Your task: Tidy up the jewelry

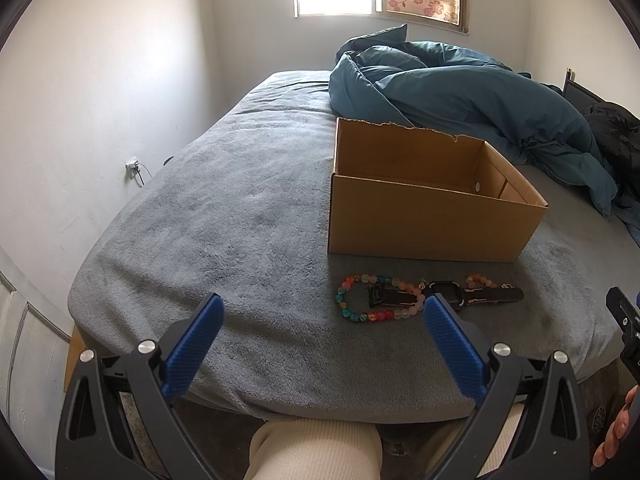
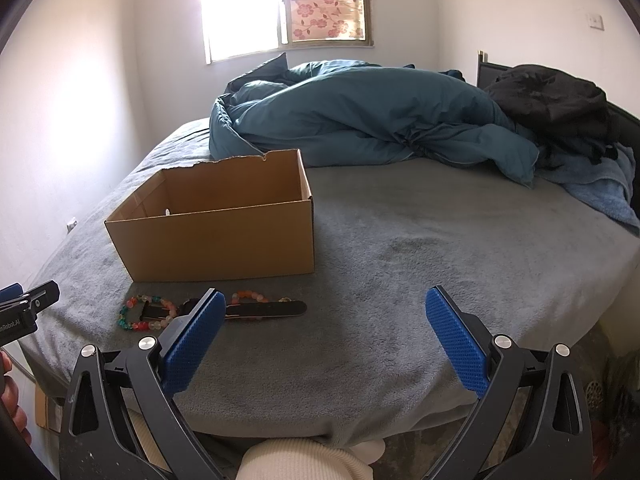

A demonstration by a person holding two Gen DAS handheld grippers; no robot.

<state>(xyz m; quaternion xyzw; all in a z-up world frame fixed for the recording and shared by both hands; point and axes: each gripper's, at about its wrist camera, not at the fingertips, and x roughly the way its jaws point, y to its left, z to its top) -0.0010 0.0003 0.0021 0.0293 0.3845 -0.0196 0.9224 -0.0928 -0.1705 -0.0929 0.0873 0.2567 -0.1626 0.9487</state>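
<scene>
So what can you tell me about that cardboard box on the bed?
The box is plain brown cardboard, rectangular, open at the top with no flaps showing. Its far wall has a ragged, torn upper edge. It stands upright on the grey blanket, with the teal duvet bunched behind it. A small pale spot shows low inside; otherwise what is visible of the interior looks empty. The bead bracelet and black watch lie just in front of it, not touching. Neither gripper touches it.

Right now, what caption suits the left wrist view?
Open left gripper hovers over bed near bracelet, watch and box.
</scene>
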